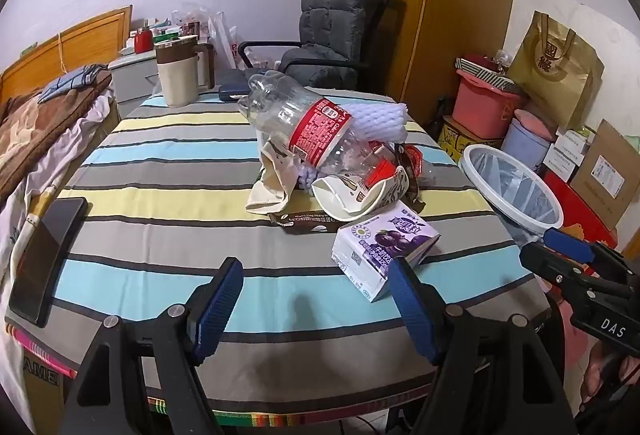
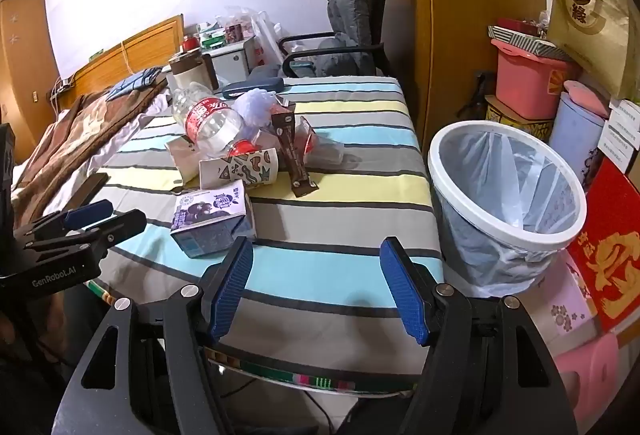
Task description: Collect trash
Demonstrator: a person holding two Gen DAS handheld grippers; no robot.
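Note:
A heap of trash lies mid-table on the striped cloth: a crushed clear bottle (image 1: 304,123) with a red label, white foam netting (image 1: 380,121), a squashed paper cup (image 1: 360,191), a brown wrapper (image 1: 304,223). Nearest me is a purple-and-white milk carton (image 1: 380,247), also the carton (image 2: 212,219) in the right wrist view. My left gripper (image 1: 316,299) is open and empty above the table's near edge, its right finger close by the carton. My right gripper (image 2: 316,283) is open and empty too, just right of the carton. A white bin (image 2: 508,195) with a clear liner stands beside the table on the right.
A black phone (image 1: 48,255) lies at the table's left edge; a beige jug (image 1: 178,75) and a dark case (image 1: 234,87) stand at the far end. A bed runs along the left, a grey chair (image 1: 332,31) behind, stacked boxes and bags (image 2: 532,87) on the right.

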